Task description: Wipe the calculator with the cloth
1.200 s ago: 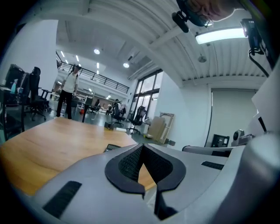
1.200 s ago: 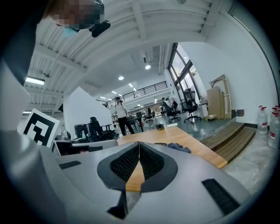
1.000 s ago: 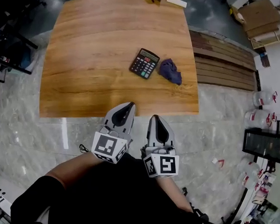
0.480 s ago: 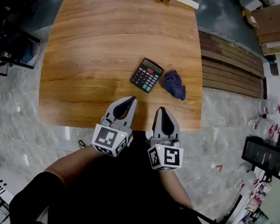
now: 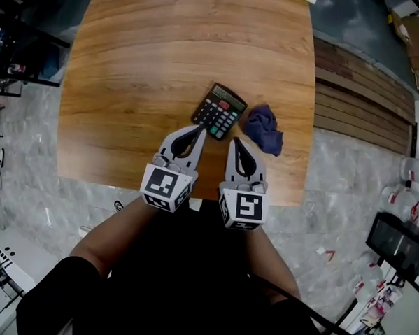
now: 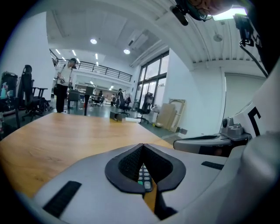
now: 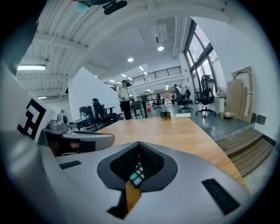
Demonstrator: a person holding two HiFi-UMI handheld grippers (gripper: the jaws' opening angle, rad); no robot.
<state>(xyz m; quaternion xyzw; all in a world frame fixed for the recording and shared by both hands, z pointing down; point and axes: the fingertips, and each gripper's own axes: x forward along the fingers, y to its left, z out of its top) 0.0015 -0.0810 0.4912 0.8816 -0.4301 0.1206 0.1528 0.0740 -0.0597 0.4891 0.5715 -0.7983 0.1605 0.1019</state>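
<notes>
Grey left gripper [image 5: 200, 129] and right gripper [image 5: 235, 141], jaws pressed together, are advancing toward the black calculator [image 5: 219, 110]. Crumpled purple cloth [image 5: 263, 129] is lying ungrasped.

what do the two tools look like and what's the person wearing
Left tool and right tool match: pale grey tapered shells, black textured pads around a teardrop-shaped gap, and a white cube with black square markers at the back. The person wears black clothing, forearms uncovered.

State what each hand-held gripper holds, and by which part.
Nothing. The left hand-held gripper and right hand-held gripper are shut and empty; calculator and cloth lie free on the table.
</notes>
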